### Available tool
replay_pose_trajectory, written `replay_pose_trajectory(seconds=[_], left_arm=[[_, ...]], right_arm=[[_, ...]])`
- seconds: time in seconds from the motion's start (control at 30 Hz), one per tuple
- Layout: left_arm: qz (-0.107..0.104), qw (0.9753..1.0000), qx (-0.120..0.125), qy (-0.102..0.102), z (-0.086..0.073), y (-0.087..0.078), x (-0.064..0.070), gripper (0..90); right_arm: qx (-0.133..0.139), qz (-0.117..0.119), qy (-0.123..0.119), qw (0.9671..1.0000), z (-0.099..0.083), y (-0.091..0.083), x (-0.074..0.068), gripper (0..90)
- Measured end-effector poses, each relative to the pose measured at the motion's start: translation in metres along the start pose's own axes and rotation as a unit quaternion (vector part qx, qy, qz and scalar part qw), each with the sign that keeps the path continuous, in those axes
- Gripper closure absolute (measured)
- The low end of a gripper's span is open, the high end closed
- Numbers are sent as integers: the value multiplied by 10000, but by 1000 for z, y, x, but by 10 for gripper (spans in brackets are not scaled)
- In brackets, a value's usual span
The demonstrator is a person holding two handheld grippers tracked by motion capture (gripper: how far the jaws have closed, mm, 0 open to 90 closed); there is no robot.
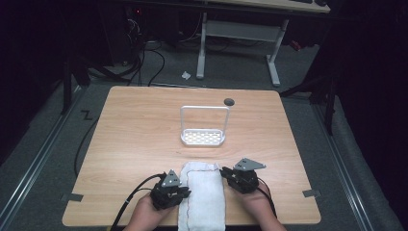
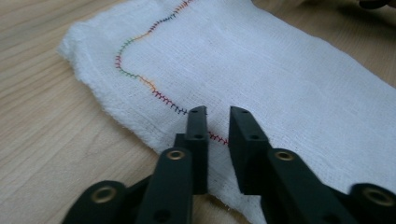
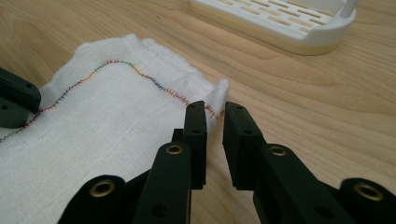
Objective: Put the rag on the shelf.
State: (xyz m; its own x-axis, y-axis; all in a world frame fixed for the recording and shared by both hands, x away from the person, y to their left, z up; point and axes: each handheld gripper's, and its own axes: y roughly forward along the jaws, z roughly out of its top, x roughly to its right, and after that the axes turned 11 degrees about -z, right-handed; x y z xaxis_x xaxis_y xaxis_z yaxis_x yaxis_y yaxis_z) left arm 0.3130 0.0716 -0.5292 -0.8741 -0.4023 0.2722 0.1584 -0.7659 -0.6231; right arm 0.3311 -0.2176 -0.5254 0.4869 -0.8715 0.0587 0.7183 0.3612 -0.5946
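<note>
A folded white cloth (image 1: 204,195) with multicoloured edge stitching lies at the table's (image 1: 134,134) near edge, its long axis running away from the person toward the white rack (image 1: 203,136); the left gripper (image 2: 215,122) sits at the cloth's left edge, the right gripper (image 3: 214,115) at its right edge, equally near; both have jaws slightly parted, nothing held; each likely pinches its side next.

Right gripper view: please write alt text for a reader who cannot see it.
A black claw, slightly open, points at the edge of a folded white cloth with multicoloured stitching on a wooden table. A white slotted rack stands beyond.
</note>
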Motion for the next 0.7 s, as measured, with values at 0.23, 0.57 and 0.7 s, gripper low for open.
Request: replay_pose_trajectory(seconds=[0.23,0.57,0.7], left_arm=[[515,9922,903,-689,11,-10,-40,543],[932,9909,595,-766,28,22,-55,516],[930,9912,608,-719,29,25,-54,608]], right_arm=[[90,-54,8,9999,1,-1,2,745],[77,-34,17,10000,1,-3,4,700],[51,18,16,10000,1,0,4,671]])
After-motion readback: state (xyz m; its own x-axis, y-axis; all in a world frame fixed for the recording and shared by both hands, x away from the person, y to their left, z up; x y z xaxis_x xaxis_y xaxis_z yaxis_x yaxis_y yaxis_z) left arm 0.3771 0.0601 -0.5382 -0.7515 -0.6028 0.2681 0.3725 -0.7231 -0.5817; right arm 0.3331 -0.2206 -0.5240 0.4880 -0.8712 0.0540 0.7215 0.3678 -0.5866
